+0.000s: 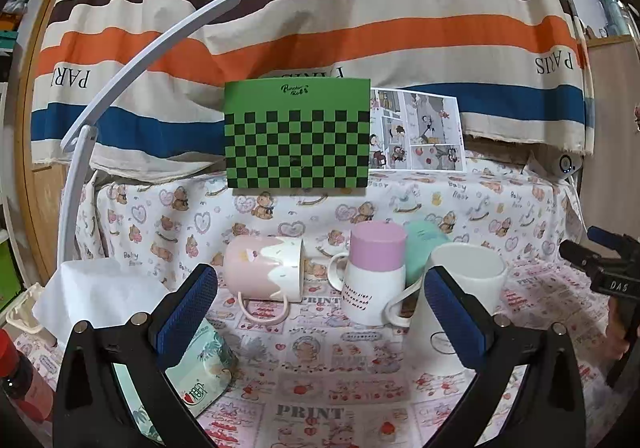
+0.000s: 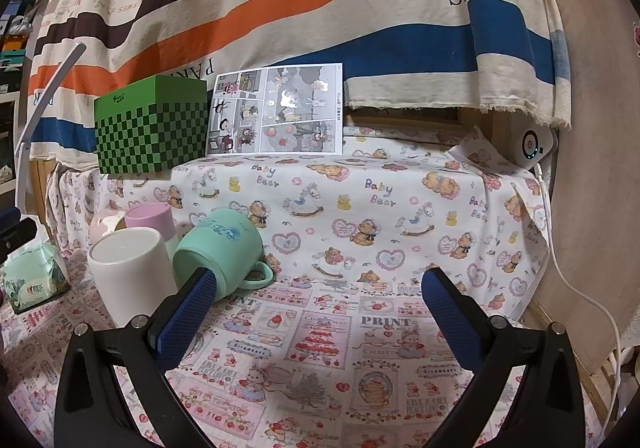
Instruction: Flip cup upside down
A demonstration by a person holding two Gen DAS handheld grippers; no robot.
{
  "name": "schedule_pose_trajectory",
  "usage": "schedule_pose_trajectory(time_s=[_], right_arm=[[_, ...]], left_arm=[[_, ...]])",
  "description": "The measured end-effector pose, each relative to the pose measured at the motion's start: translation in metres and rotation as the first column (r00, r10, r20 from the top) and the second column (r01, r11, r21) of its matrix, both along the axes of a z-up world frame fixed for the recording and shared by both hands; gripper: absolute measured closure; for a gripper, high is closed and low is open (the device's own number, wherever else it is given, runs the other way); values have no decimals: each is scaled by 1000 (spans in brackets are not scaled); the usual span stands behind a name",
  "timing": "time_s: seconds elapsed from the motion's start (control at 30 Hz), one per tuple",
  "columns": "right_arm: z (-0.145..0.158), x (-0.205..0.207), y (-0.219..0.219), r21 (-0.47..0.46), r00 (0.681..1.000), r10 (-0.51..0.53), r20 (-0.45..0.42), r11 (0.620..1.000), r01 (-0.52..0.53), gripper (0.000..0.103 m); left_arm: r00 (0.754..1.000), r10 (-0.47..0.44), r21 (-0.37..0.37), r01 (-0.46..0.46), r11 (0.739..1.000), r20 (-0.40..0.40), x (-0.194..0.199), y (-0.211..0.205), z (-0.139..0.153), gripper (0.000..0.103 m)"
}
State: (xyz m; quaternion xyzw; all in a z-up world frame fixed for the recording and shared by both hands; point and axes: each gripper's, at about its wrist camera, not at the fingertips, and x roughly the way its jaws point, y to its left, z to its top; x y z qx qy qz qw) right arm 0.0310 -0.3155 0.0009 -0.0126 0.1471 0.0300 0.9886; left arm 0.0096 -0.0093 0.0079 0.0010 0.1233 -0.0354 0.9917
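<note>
Several mugs stand together on the printed cloth. A pink-and-white mug (image 1: 264, 272) lies on its side, mouth to the right. A white mug with a pink base (image 1: 374, 272) stands upside down. A plain white mug (image 1: 466, 280) stands upright, mouth up; in the right wrist view this white mug (image 2: 132, 272) looks upside down. A mint-green mug (image 2: 220, 248) lies tilted on its side behind them. My left gripper (image 1: 320, 312) is open and empty in front of the mugs. My right gripper (image 2: 320, 308) is open and empty, to the right of the mugs.
A green checkered box (image 1: 298, 134) and a comic sheet (image 2: 276, 110) stand at the back against a striped curtain. A tissue pack (image 1: 200, 372) and white cloth (image 1: 96, 296) lie left. A white lamp arm (image 1: 120, 76) curves up left. A white device (image 2: 534, 146) with cable sits right.
</note>
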Motion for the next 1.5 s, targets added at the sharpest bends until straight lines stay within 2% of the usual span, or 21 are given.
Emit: schedule_pose_trajectory(time_s=[0.2, 0.33, 0.5, 0.7, 0.97, 1.5], right_arm=[[1, 0, 0, 1, 1000, -1, 0, 1000, 1, 0], [1, 0, 0, 1, 1000, -1, -1, 1000, 1, 0], [1, 0, 0, 0, 1000, 1, -1, 1000, -1, 0], [1, -1, 1, 1, 1000, -3, -2, 1000, 3, 0], [1, 0, 0, 1, 1000, -3, -4, 1000, 3, 0], [2, 0, 0, 1, 1000, -3, -4, 1000, 3, 0]], left_arm=[[1000, 15, -16, -15, 1000, -3, 2, 4, -4, 0], [999, 29, 8, -29, 1000, -17, 5, 3, -7, 0], [996, 57, 11, -56, 998, -70, 14, 2, -11, 0], [996, 58, 29, -57, 998, -61, 11, -1, -12, 0], [993, 97, -15, -99, 995, -71, 13, 10, -12, 0], [994, 93, 8, -92, 996, -61, 12, 4, -11, 0]])
